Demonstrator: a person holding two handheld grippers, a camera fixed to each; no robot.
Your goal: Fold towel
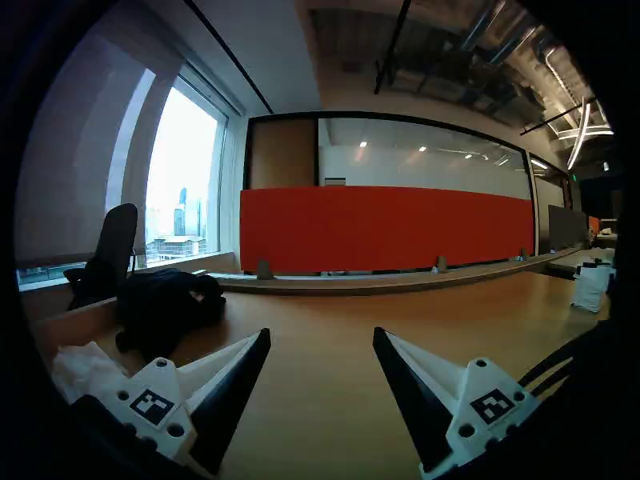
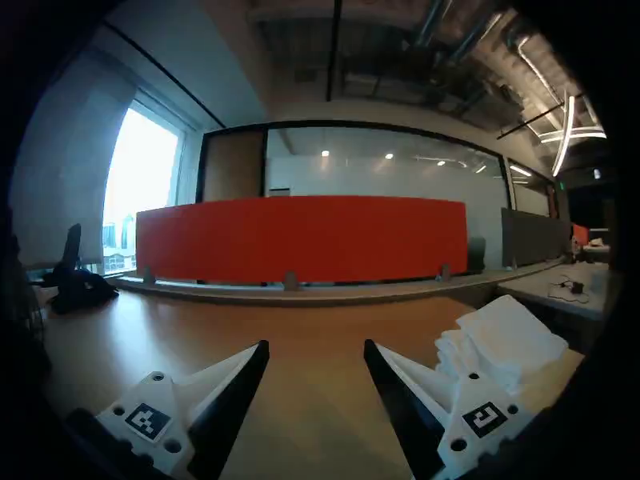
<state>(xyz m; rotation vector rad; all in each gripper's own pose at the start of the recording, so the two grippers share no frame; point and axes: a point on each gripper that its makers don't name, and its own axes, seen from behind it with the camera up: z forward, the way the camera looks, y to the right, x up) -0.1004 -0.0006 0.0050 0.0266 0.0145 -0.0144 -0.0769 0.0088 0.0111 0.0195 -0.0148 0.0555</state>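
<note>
A long wooden desk (image 1: 336,320) is stretching toward a red partition (image 1: 384,228) in an office. The left gripper (image 1: 321,331) and right gripper (image 2: 316,344) are hovering over it, jaws spread and gripping nothing. Stacked white towels (image 2: 512,336) are lying beside the right gripper's right-hand finger. A dark bundle (image 1: 168,308) is sitting near the window.

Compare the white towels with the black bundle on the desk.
The towels are white, the bundle black. The towels sit in a folded stack; the bundle lies slumped. The towels lie close to the right gripper, the bundle far off. Both rest on the wooden desk.
</note>
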